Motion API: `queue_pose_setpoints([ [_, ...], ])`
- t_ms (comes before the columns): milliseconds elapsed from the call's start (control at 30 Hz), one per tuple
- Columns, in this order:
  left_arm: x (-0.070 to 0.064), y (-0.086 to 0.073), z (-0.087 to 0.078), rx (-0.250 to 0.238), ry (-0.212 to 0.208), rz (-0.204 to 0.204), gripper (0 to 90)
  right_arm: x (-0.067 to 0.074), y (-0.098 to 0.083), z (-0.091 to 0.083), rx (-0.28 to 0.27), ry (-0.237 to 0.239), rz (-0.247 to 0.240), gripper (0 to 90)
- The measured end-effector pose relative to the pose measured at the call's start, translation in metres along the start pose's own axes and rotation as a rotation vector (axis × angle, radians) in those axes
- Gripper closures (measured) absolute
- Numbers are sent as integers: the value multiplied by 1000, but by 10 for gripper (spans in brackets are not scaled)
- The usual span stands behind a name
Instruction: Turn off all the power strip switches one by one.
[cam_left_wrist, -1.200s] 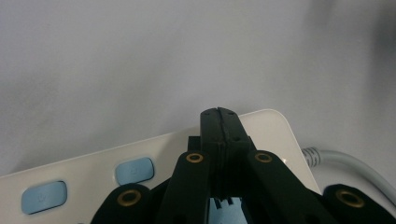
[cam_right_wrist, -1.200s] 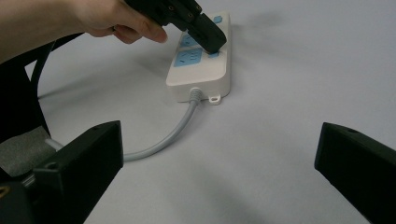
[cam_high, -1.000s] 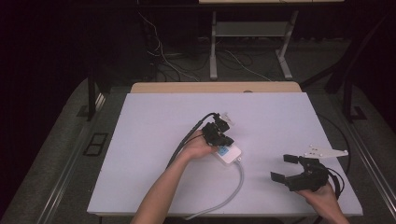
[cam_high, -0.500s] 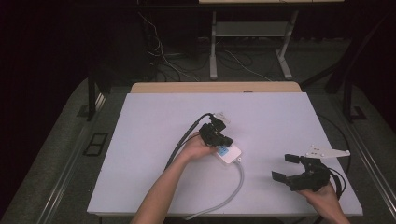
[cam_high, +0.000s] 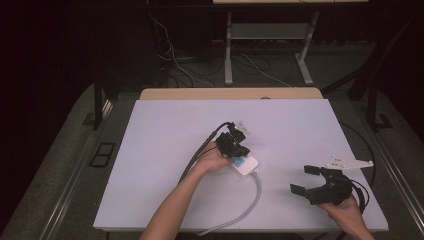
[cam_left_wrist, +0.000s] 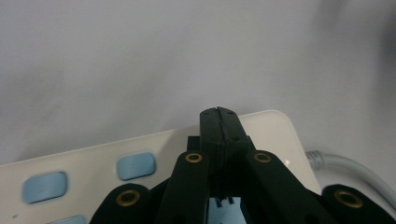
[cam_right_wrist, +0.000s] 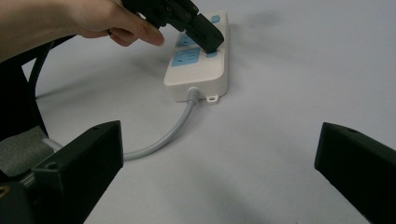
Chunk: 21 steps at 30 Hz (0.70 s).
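White power strip (cam_high: 246, 164) lies directly under the closed left gripper (cam_high: 234, 143); open right gripper (cam_high: 306, 180) idles at 4 o'clock.

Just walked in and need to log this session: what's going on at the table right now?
A person works at a white table with a hand-held gripper in each hand. The left hand-held gripper, jaws shut together with nothing between them, has its tip down on a white power strip, at one of its blue switches. The strip's grey cord curves toward the table's near edge. The right hand-held gripper sits off to the side with jaws open, empty, pointed toward the strip.
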<state>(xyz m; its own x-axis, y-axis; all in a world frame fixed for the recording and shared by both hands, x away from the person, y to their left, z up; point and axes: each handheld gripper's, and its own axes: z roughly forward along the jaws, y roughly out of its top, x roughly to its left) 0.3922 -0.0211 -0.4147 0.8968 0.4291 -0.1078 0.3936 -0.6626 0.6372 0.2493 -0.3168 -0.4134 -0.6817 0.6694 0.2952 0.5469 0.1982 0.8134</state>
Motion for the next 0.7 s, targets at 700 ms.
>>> queue_pose_setpoints([
  [700, -9, -9, -37, -59, -15, 61, 834, 0, -1, 0, -3, 0, 6, 10],
])
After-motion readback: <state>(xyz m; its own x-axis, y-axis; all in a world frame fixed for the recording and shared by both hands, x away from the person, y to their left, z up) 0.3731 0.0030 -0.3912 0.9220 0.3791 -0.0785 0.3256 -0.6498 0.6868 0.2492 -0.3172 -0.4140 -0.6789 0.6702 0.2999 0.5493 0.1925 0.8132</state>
